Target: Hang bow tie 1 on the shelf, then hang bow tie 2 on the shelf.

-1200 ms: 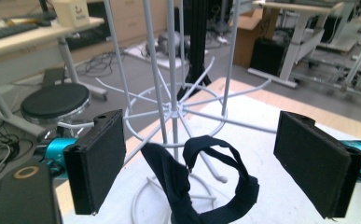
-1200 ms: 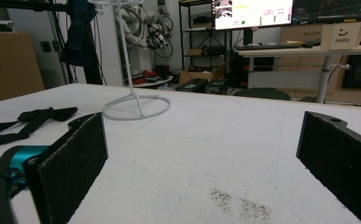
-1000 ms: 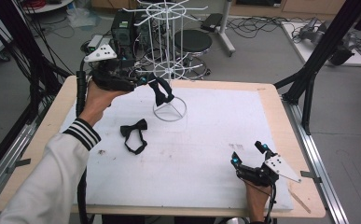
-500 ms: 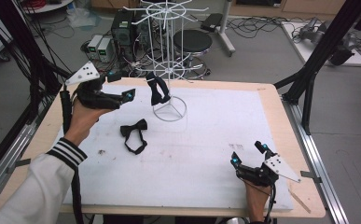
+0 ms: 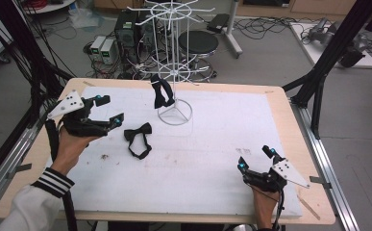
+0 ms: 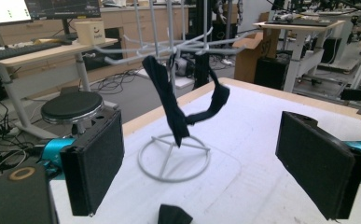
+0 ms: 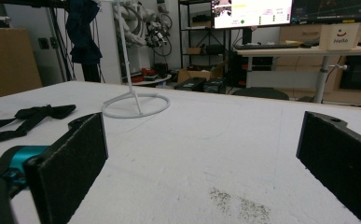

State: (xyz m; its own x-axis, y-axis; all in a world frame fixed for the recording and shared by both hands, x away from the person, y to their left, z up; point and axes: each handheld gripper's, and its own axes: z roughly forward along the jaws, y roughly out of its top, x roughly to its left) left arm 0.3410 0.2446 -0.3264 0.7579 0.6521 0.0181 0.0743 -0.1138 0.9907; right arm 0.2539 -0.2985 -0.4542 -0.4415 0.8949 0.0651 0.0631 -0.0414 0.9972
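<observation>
On my high view the white mat (image 5: 212,159) covers most of the wooden table (image 5: 289,125), and the white wire rack (image 5: 174,72) stands at its far edge with one black bow tie (image 5: 162,92) hanging from a lower hook, clear of both grippers. I have the left gripper (image 5: 107,109) held above the mat's left side with its jaws wide apart and empty, the second bow tie (image 5: 138,138) lying flat just beside it. My right gripper (image 5: 255,159) rests low near the front right corner, jaws likewise spread on nothing.
</observation>
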